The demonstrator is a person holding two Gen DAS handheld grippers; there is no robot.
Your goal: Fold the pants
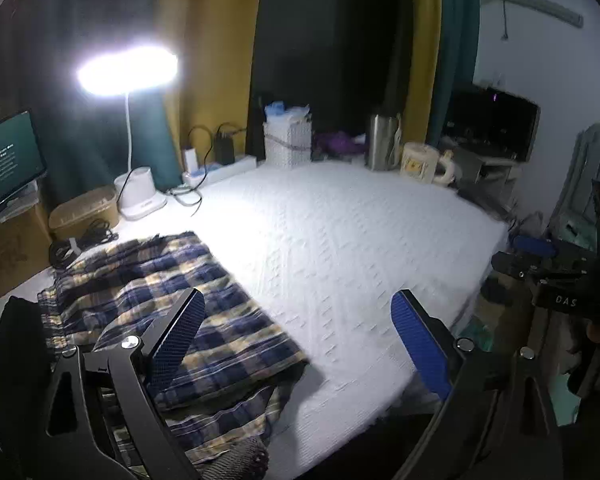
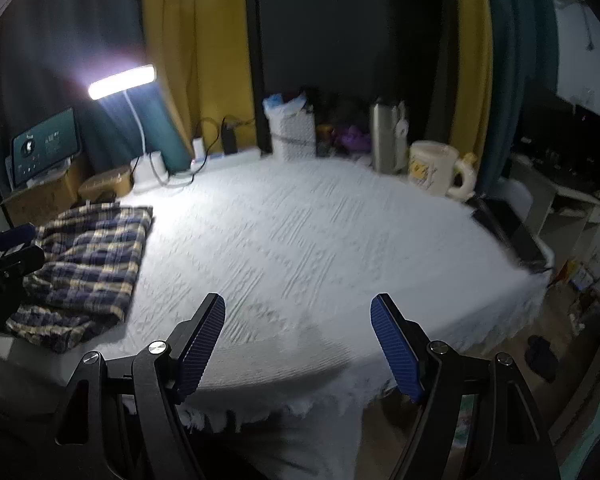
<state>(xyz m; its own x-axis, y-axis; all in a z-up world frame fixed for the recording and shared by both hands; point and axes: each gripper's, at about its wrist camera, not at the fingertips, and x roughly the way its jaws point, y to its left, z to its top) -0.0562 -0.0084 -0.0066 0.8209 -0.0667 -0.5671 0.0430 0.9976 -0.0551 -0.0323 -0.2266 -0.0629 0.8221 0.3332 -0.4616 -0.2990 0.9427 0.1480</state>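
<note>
The plaid pants (image 1: 140, 276), navy and tan, lie folded into a thick stack on the left part of the white textured table cover (image 1: 340, 240). My left gripper (image 1: 300, 294) is open above them. Its left finger hangs over the plaid cloth, its right finger over bare cover, and nothing is between them. In the right wrist view the pants (image 2: 92, 256) lie far to the left, and my right gripper (image 2: 298, 298) is open over the bare cover (image 2: 300, 240) near the front edge. The other gripper's blue fingers (image 1: 532, 246) show at the right edge of the left wrist view.
Along the back stand a lit desk lamp (image 1: 128, 68), a power strip with cables (image 1: 216, 172), a white woven basket (image 1: 288, 144), a steel flask (image 1: 382, 142) and a cream mug (image 1: 420, 162). A wicker box (image 1: 84, 210) and coiled black cable (image 1: 80, 246) sit behind the pants.
</note>
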